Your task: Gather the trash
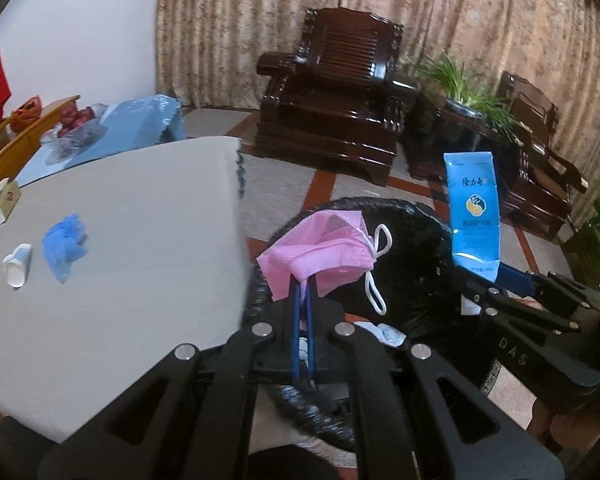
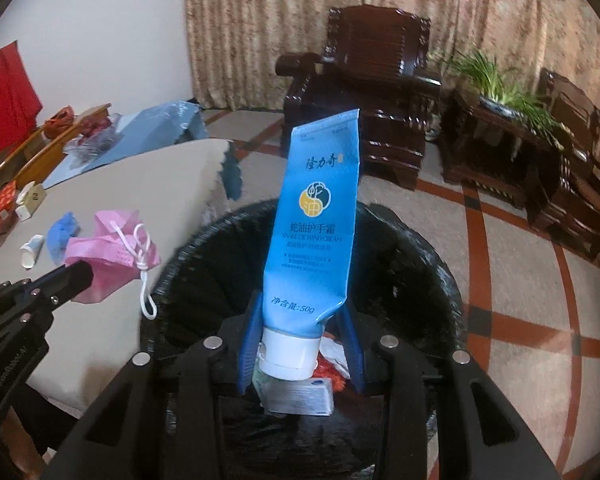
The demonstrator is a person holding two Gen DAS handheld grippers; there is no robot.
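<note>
Both hands are busy over the trash bin (image 2: 412, 264), a black bag-lined one sitting on the floor right next to the grey surface (image 1: 140, 240). The left hand-held gripper (image 1: 302, 292) has its blue fingers squeezed nearly together on a crumpled pink face mask (image 1: 320, 256), white ear loops dangling off the side, and it hangs over the bin's near-left rim. The right hand-held gripper (image 2: 300, 344) is clamped around the bottom end of a blue hand cream tube (image 2: 320, 220), just above its white cap, with the tube standing upright and leaning a bit to the right, directly above the bin opening. Inside the bin there's already a small white box (image 2: 300, 398) and some crumpled red and white scraps. Back on the surface sit a wadded blue thing (image 1: 65, 246) and a little white paper cup (image 1: 17, 266) on its side just beside it, well apart from the bin.
</note>
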